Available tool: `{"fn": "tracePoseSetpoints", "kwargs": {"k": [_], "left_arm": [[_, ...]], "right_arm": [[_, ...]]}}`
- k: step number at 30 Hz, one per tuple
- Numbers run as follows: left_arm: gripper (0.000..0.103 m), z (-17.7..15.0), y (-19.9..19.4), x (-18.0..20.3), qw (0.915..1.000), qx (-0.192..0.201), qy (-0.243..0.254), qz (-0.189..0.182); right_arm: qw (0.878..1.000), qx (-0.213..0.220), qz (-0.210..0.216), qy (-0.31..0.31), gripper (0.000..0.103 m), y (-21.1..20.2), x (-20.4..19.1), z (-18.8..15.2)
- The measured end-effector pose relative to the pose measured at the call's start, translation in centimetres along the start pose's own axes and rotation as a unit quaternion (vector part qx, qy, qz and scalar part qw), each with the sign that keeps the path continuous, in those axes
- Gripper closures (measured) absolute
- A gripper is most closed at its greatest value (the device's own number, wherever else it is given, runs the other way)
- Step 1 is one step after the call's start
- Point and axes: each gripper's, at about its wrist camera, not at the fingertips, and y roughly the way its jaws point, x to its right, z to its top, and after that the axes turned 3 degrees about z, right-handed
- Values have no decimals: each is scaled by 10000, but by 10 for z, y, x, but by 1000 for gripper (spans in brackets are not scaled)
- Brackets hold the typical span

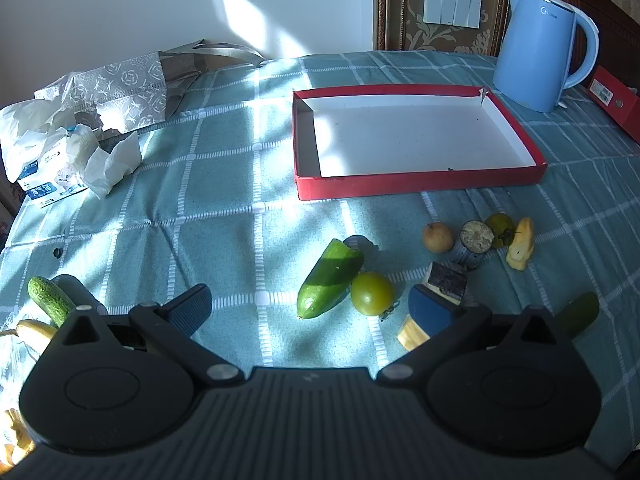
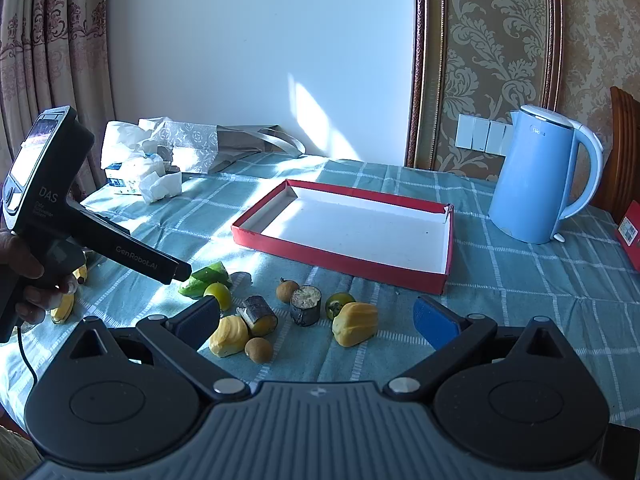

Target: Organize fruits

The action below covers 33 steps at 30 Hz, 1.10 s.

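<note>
Worktop: checked teal cloth [image 1: 224,184] in patchy sunlight, white wall behind.
Fruits: my task's pieces lie loose on the cloth in front of the red tray [image 1: 416,184], none inside it.
Left group: cut cucumber half [image 1: 330,278] touching a green tomato [image 1: 373,293].
Right group: small brown round fruit [image 1: 438,237], dark cut cylinder [image 1: 474,242], second green tomato [image 1: 499,227] and yellow jackfruit piece [image 1: 521,249], close together.
Near my right finger: another dark cut piece [image 1: 447,281] and a yellow piece [image 1: 412,336].
Far left: whole cucumber [image 1: 50,300] beside bananas [image 1: 34,330].
Left gripper [image 1: 316,312]: my jaws are spread wide, grasping nothing.
Right gripper [image 2: 320,320]: jaws likewise released, above the fruit.
Surroundings: blue kettle [image 1: 540,46] beyond the tray; tissue pack [image 1: 48,160] and patterned bag [image 1: 124,88] at the far left.
</note>
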Motion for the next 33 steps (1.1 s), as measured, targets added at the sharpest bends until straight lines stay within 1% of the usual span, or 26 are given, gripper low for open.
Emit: {"fn": "tracePoseSetpoints", "kwargs": {"k": [17, 24, 27, 29, 33], "left_arm": [[0, 2, 1, 1, 10000, -19, 28, 4], [0, -1, 12, -1, 9986, 89, 516, -33], [0, 1, 24, -6, 9983, 2, 577, -51], [0, 4, 34, -9, 9978, -68, 630, -175], [0, 10, 54, -11, 9940, -231, 1011, -340]], "right_arm": [[10000, -58, -6, 1, 0, 2, 1, -2], [9999, -158, -52, 48, 0, 2, 3, -7], [9998, -200, -89, 32, 0, 2, 2, -8], [9997, -226, -110, 23, 0, 3, 1, -9], [9995, -281, -159, 30, 0, 5, -1, -8]]}}
